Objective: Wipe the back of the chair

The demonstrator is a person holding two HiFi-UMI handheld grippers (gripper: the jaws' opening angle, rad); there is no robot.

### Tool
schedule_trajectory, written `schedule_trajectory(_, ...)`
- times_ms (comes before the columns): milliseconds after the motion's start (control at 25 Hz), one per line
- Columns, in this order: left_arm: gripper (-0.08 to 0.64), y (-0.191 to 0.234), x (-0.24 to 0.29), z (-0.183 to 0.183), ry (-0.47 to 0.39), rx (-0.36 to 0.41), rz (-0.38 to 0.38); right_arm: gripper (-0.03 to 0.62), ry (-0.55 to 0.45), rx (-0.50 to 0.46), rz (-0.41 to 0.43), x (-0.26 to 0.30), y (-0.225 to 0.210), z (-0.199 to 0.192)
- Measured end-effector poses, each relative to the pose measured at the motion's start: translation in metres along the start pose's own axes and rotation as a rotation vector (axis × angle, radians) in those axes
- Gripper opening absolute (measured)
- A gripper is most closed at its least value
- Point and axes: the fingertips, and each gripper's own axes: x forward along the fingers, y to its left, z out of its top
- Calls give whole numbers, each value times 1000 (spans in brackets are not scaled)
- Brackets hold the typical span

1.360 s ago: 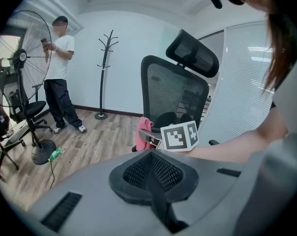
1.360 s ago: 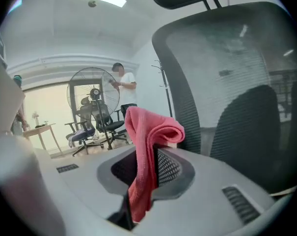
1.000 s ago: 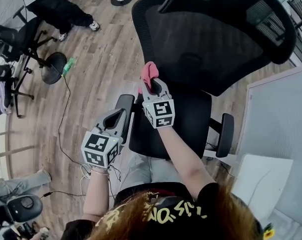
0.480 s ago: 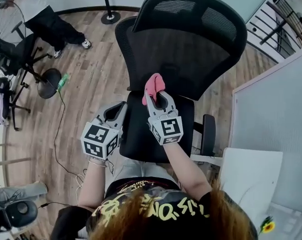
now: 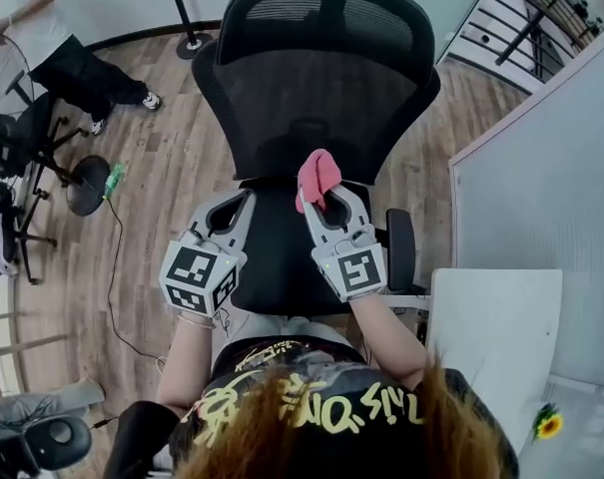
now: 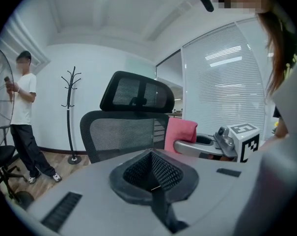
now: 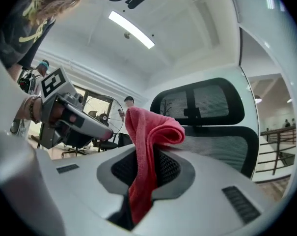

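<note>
A black mesh office chair (image 5: 316,98) faces me, its backrest and headrest (image 5: 321,13) upright beyond the seat (image 5: 282,257). My right gripper (image 5: 326,190) is shut on a pink cloth (image 5: 316,176), held over the seat just short of the backrest's lower part. The cloth (image 7: 146,146) hangs folded between the right jaws, with the backrest (image 7: 222,146) behind it. My left gripper (image 5: 234,206) is shut with nothing in it, left of the right one above the seat's left edge. From the left gripper view the cloth (image 6: 180,132) and chair back (image 6: 121,136) show ahead.
A person (image 5: 52,38) stands at the back left near a fan and another chair (image 5: 32,158). A coat stand base (image 5: 190,43) is behind the chair. A white desk (image 5: 496,337) and a partition (image 5: 541,178) close the right side. The chair's armrest (image 5: 401,247) is by my right gripper.
The view has swung so the chair stands centred and upright. Both grippers have shifted right and nearer the backrest's base, the cloth still held in the right one.
</note>
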Motion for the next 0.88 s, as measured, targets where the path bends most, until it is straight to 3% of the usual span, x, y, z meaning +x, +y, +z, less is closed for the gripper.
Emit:
schedule_trajectory(280,-6,-20,-5,7,-43,7,3,61,-13,14,-19,-37,-9,7)
schedule_trajectory(880,-6,-33,-11,13,-79,11,20,61,-46,3,-14,-52,-18,17)
